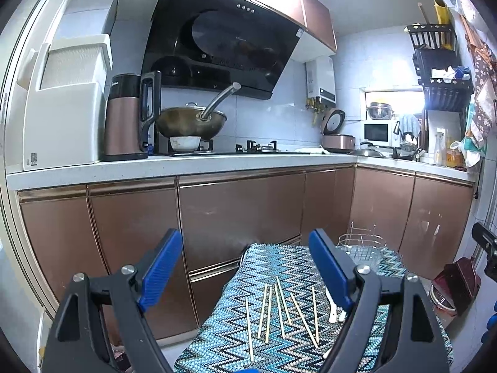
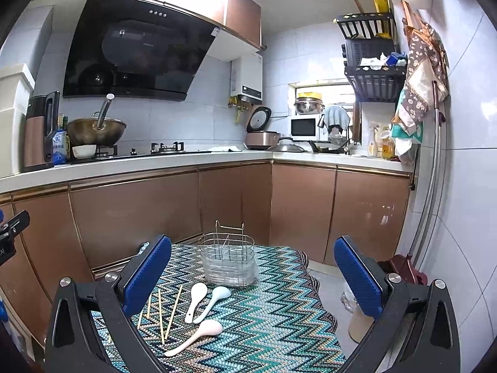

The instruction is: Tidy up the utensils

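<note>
Since both of my claws are open and hold nothing, I judge that the sorting has not begun and the first pick is the step in hand. My left claw [image 1: 245,267] hovers above the left part of the zigzag cloth [image 2: 279,326] that covers the small counter, and my right claw [image 2: 253,275] hovers above the right part.

Seven or so chopsticks [image 1: 279,310] lie loose on the cloth, nearly parallel but fanned, some of them touching at one end. To their right lie three white spoons [image 2: 205,303]: two side by side just in front of the wire utensil holder [image 2: 228,258], and the third nearer to me, with its handle pointing to the left. The holder stands upright at the far side of the cloth and looks empty, though I cannot tell how its compartments are divided.

To do the pick well, I think I should take one chopstick at a time, starting with the outermost, and close across its middle so it does not tip. The thin sticks may roll on the knitted cloth, so I should come down straight. The spoons suit the right claw; I would grip the handle, not the bowl. The holder seems light and may slide when something is dropped in.
</note>
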Tool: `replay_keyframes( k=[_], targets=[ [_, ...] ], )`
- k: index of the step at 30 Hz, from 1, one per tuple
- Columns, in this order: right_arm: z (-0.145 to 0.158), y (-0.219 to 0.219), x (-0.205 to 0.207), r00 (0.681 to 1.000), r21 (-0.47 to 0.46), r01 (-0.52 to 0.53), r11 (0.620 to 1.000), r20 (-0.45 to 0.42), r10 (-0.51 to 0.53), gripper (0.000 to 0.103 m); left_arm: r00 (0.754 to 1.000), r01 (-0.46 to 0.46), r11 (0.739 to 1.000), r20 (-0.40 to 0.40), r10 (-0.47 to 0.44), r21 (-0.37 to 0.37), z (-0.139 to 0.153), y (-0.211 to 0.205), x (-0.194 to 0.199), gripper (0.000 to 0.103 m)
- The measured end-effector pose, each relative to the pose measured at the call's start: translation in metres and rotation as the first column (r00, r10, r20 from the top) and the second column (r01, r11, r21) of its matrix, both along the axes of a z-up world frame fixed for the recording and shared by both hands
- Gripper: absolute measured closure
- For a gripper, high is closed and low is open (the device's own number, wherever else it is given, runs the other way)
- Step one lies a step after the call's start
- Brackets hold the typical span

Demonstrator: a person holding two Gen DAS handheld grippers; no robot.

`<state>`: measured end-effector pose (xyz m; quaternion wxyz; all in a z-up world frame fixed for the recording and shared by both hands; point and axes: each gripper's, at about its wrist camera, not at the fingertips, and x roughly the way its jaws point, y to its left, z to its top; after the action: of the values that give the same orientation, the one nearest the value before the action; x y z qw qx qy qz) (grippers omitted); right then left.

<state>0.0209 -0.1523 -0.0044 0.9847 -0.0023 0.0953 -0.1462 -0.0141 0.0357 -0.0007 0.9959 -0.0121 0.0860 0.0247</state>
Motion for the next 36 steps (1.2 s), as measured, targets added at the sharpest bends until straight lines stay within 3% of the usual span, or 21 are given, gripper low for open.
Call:
replay_keyframes(
  k=[17, 36],
  targets=[
    [-0.004, 0.004, -0.002, 1.000, -0.012, -0.025, 1.000, -0.002, 0.025, 0.000, 1.000, 0.018, 1.000, 0.018, -0.018, -0.001, 0.004, -0.003, -0.010, 0.020],
    [-0.010, 0.000, -0.004, 1.000, -0.010, -0.024, 1.000, -0.003, 0.024, 0.000, 0.997, 0.063, 0.998, -0.038, -0.062, 0.017, -0.004, -0.017, -0.004, 0.020]
  ],
)
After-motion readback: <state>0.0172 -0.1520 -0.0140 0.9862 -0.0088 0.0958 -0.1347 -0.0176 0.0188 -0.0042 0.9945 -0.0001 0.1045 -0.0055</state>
